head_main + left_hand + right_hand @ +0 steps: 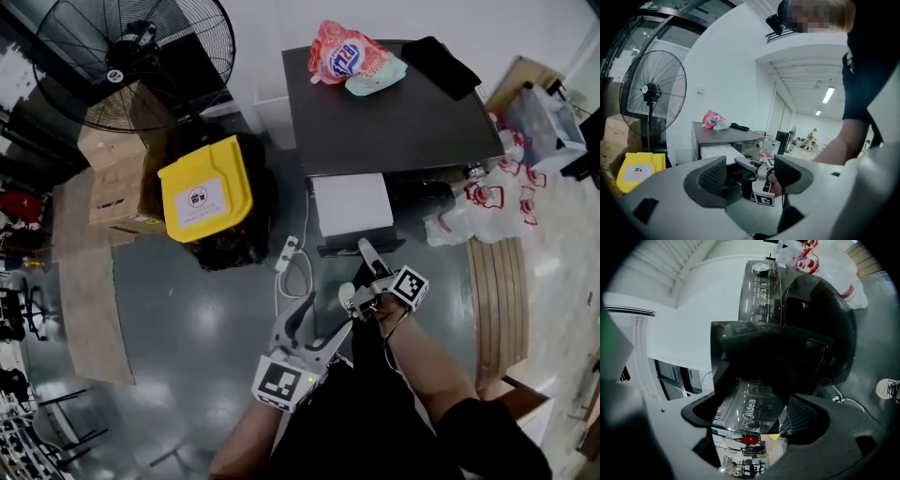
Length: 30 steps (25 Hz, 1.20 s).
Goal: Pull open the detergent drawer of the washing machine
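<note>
The washing machine [394,122] stands at the top centre of the head view, dark grey top up. Its detergent drawer [352,204] sticks out of the front, white body showing, dark front panel nearest me. My right gripper [367,251] is at that front panel. In the right gripper view [752,416] the glossy drawer front [750,401] fills the gap between the jaws, which are shut on it. My left gripper [325,317] hangs lower left of it, open and holding nothing [750,176]. The left gripper view shows the drawer [719,152] and the right gripper [752,166].
A yellow-lidded bin [204,187], cardboard boxes [112,173] and a standing fan [141,56] are left of the machine. A pink bag [352,56] and black cloth [441,64] lie on top. Plastic bags [487,202] and a wooden pallet [497,300] are right. A white power strip [286,253] lies on the floor.
</note>
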Available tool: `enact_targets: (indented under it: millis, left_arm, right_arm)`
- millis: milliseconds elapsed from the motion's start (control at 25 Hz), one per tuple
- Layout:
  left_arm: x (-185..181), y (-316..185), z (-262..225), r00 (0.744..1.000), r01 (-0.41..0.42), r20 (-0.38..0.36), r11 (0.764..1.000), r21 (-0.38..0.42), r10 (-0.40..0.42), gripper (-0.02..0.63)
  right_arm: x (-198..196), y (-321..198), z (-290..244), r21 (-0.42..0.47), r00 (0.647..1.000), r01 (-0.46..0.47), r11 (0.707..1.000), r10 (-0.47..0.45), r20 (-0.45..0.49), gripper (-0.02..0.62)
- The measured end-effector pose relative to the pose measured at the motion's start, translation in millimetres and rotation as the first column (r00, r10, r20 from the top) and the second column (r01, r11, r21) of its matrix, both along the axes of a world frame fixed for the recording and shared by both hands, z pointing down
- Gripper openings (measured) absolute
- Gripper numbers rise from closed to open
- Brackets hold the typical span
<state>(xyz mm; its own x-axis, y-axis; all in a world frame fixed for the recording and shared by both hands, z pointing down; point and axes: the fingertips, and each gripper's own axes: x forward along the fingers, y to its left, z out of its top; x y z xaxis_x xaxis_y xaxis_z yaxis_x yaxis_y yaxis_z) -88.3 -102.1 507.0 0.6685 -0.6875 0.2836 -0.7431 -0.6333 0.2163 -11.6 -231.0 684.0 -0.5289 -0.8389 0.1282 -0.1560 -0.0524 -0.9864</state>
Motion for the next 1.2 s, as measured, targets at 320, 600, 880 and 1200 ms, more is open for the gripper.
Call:
enact_targets:
  millis: [320,600,880,1200]
  left_arm:
    - [-10.6,31.1,0.5,1.0,-0.007,0.014,1.0,0.005,0.007,0.293]
    - [-17.1,56.1,-10.9,1.0,-0.016,0.001,0.999,0.033,0.016,0.293]
    - [-12.6,74.3,-30.1,0.999,-0.017,-0.03,0.997,0.077,0.019,0.293]
    - [17.0,93.7,-54.5,0.999,-0.014,-0.046,0.99,0.14,0.021,0.183]
  right_arm:
    - [1.5,19.0,5.3,-0.032,0.999,-0.04,0.999,0.039,-0.025,0.465]
    - [0.0,58.9,-13.2,0.023,0.989,0.026,0.999,-0.023,-0.145,0.352]
    - [13.8,93.9,-94.6,0.238,0.861,0.209,0.948,-0.063,-0.504,-0.002]
    - [19.7,142.8,-209.2,0.418,0.602,0.492,0.763,0.048,-0.797,-0.002]
